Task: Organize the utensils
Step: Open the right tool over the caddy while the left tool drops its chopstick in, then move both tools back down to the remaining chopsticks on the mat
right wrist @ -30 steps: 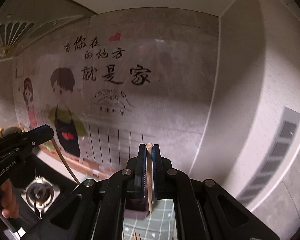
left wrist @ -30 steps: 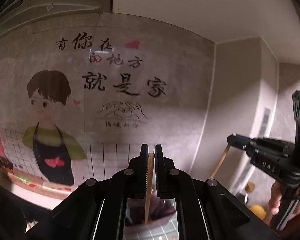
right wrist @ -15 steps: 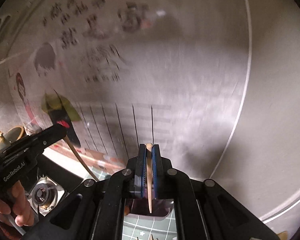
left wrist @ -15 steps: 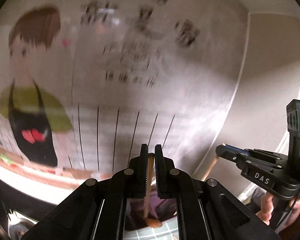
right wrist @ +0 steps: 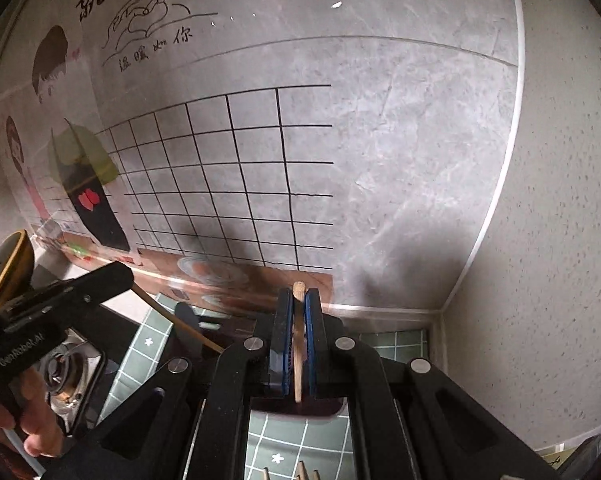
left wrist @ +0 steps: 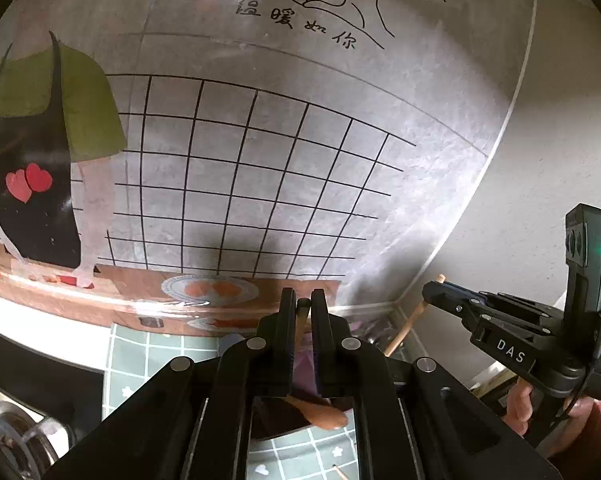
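A wooden spoon (left wrist: 320, 416) is pinched between the closed jaws of the left gripper (left wrist: 303, 308), its brown bowl hanging low over the green checked mat (left wrist: 140, 360). The right gripper (right wrist: 299, 300) clamps a wooden chopstick (right wrist: 298, 344) the same way, above a dark tray (right wrist: 300, 408) on the mat. Behind both stands the grey wall (right wrist: 400, 140) with a black grid sticker (left wrist: 240, 184) and a cartoon figure in an apron (left wrist: 32, 160).
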Action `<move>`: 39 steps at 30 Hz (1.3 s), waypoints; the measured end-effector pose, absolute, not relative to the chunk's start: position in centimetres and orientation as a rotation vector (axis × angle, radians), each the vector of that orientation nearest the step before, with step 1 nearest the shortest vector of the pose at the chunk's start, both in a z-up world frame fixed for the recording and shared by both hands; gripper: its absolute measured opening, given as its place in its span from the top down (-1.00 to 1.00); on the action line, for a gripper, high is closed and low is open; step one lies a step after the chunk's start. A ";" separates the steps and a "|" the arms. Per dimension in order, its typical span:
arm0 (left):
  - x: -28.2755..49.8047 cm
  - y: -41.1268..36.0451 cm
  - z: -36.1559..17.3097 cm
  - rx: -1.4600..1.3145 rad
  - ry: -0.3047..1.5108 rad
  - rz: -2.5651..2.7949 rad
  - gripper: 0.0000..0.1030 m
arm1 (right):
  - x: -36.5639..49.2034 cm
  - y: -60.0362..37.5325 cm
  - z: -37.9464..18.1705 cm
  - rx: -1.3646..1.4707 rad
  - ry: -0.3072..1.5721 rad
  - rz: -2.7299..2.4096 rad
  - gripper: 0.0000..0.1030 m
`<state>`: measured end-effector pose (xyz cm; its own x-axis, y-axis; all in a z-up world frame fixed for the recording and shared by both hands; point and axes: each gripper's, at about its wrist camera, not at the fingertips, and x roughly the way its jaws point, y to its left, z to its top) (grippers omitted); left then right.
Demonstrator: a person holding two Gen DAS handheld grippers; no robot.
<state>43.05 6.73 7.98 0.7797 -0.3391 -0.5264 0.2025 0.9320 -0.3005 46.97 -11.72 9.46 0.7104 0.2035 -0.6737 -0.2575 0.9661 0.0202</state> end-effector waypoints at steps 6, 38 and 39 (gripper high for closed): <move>42.5 6.7 9.7 -0.215 0.580 -0.301 0.82 | 46.9 -10.9 10.0 -0.136 0.705 0.211 0.65; 23.5 0.3 -4.8 -0.294 0.816 -0.129 0.81 | 26.8 -21.0 2.2 -0.104 0.856 0.019 0.30; 23.0 -0.2 -5.3 -0.290 0.822 -0.135 0.80 | 26.0 -21.4 1.4 -0.114 0.866 0.014 0.30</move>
